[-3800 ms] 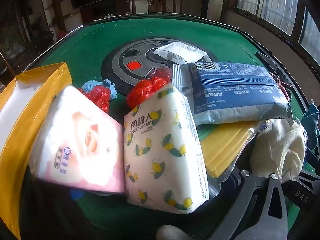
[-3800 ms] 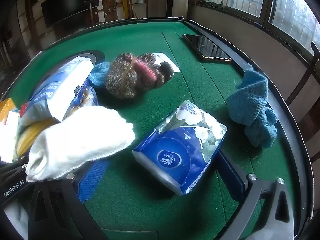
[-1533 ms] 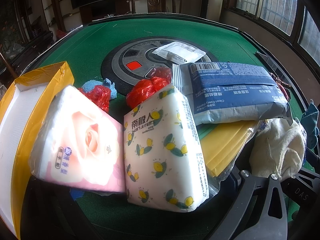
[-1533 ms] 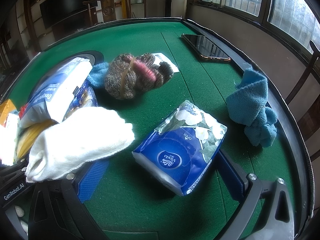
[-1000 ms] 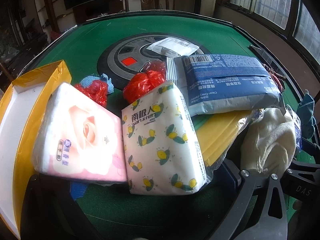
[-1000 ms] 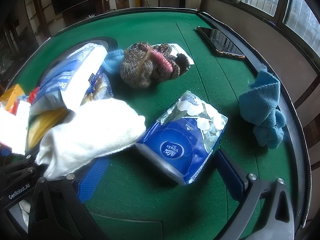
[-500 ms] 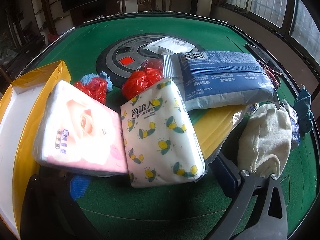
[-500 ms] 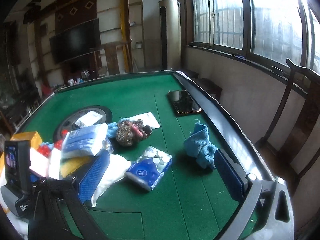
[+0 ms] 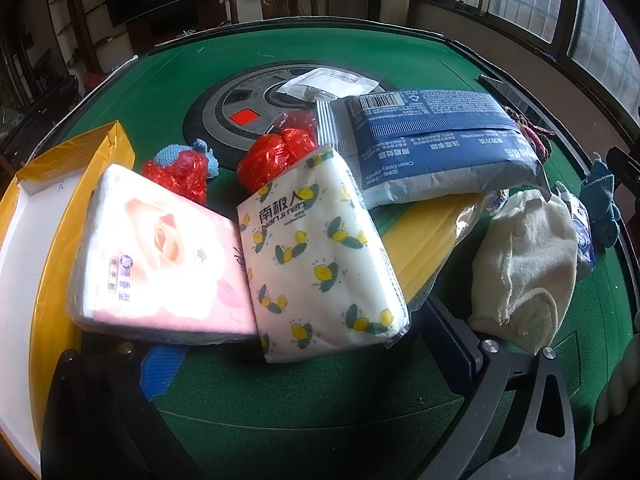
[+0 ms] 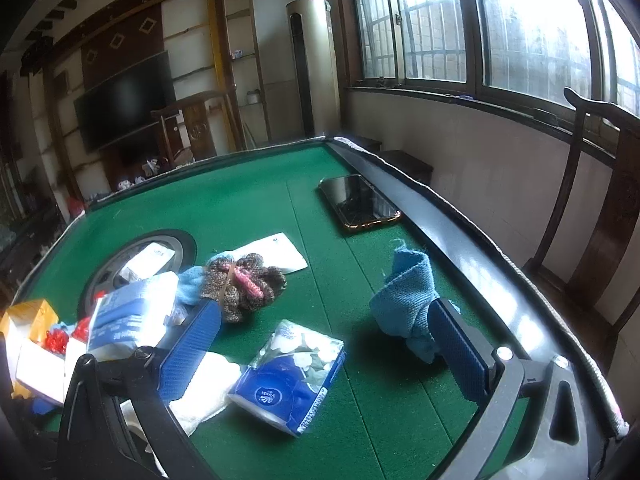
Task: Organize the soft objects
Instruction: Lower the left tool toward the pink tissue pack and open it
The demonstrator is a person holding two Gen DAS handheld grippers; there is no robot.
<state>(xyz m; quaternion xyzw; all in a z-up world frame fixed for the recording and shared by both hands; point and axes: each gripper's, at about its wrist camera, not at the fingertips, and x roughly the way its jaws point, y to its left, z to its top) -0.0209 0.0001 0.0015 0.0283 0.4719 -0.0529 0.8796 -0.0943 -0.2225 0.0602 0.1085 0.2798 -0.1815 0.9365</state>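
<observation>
In the left wrist view, a pink rose tissue pack (image 9: 160,256) and a white lemon-print tissue pack (image 9: 320,256) lie side by side on the green table. My left gripper (image 9: 308,356) stands open just before them, holding nothing. A blue wipes pack (image 9: 436,148) rests on a yellow packet (image 9: 432,236) behind, with a white towel (image 9: 528,272) at the right. My right gripper (image 10: 324,350) hangs open above the table, over a blue tissue pack (image 10: 288,376). A blue cloth (image 10: 404,300) lies by its right finger, and a knitted bundle (image 10: 244,280) sits farther back.
An open yellow box (image 9: 52,208) stands at the left table edge. Two red plastic bags (image 9: 276,152) lie near the round centre panel (image 9: 240,116). A phone (image 10: 360,204) rests by the right rail (image 10: 460,236). A wooden chair (image 10: 600,184) stands beyond that rail.
My right gripper has risen and tipped up, so the room and windows now show and the blue tissue pack looks smaller. My left gripper has drawn back slightly from the tissue packs.
</observation>
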